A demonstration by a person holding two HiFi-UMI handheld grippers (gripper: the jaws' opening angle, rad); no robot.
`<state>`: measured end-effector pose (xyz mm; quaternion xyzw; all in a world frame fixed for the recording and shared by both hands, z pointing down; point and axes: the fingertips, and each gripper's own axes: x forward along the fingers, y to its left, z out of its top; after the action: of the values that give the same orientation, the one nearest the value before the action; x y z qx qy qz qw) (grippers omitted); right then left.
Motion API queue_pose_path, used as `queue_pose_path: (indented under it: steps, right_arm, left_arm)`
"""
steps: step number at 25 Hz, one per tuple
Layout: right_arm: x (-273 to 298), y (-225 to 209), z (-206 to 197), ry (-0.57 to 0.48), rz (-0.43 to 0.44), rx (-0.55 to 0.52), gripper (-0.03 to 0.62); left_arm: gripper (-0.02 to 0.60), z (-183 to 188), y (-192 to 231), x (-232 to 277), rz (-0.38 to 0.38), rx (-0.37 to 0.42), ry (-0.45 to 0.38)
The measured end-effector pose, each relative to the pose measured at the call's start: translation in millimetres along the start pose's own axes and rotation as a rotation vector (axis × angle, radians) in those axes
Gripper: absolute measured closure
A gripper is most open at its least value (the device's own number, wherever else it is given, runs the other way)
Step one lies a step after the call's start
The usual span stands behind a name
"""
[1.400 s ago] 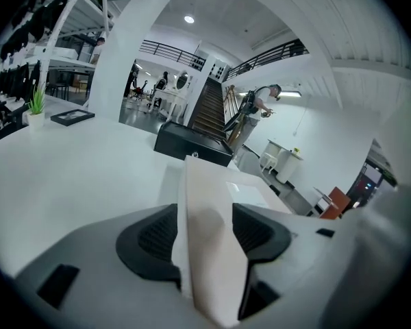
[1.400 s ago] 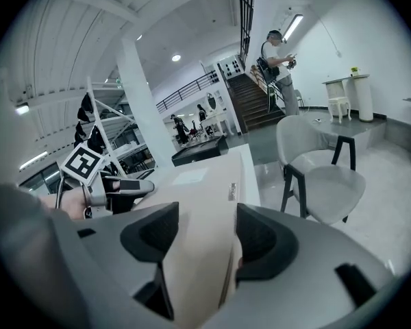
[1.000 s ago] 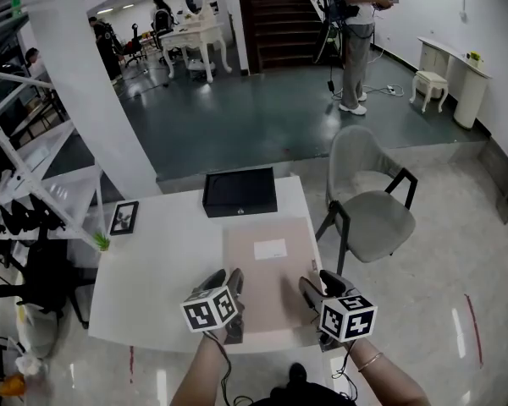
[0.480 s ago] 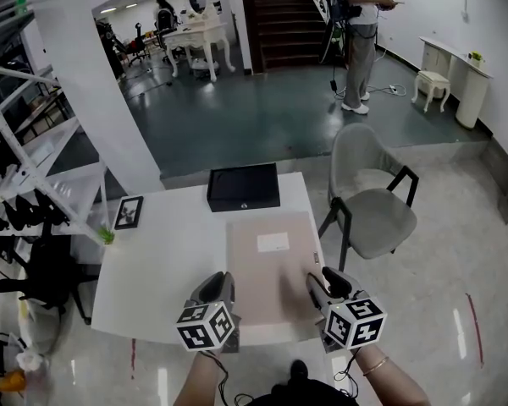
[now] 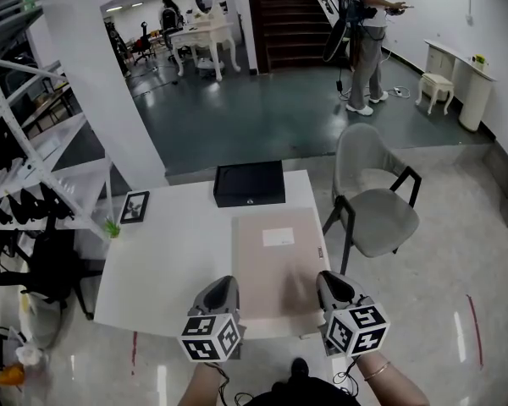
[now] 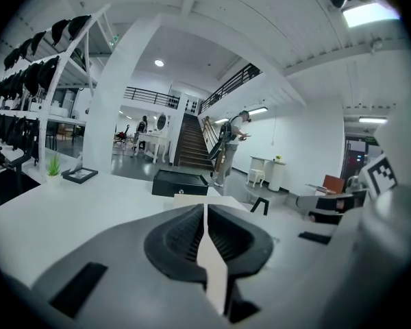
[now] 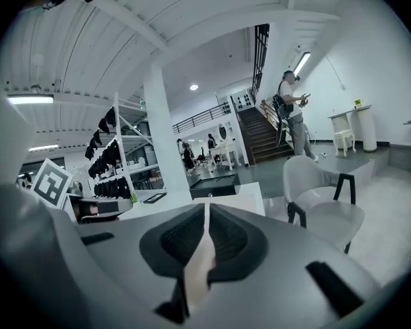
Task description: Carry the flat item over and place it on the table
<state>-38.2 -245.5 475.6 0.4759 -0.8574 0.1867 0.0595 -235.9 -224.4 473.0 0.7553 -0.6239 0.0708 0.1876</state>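
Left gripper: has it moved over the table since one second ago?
Yes. The left gripper drew back toward the table's near edge, and its jaws have just been closing on the flat item.

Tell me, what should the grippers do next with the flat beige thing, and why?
Probably lift it clear of the white table: the left gripper and right gripper have just been closing and now pinch the near edge of the flat beige sheet.
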Motion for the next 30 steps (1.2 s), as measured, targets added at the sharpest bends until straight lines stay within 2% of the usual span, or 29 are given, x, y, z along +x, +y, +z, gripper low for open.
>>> queue_pose_path:
  steps: [2, 14, 24, 30]
  right_arm:
    - [-4.4, 0.6, 0.7, -0.008, -0.013, -0.003, 0.594]
    - [-17.4, 14.2, -0.6, 0.0, 0.012, -0.049, 0.594]
    - [-21.2, 21.3, -2.7, 0.014, 0.032, -0.123, 0.594]
    - [-21.3, 21.7, -4.5, 0.029, 0.039, -0.132, 0.594]
  left_arm:
    - [0.558, -0.3, -3.5, -5.0, -0.007, 0.013, -0.003]
    - [0.563, 0.8, -13.0, -24.2, -0.027, 0.049, -0.029]
    - [0.563, -6.2, -10.7, -35.4, -0.019, 0.027, -0.031]
    - [0.563, -6.4, -9.7, -35.0, -0.009, 0.026, -0.02]
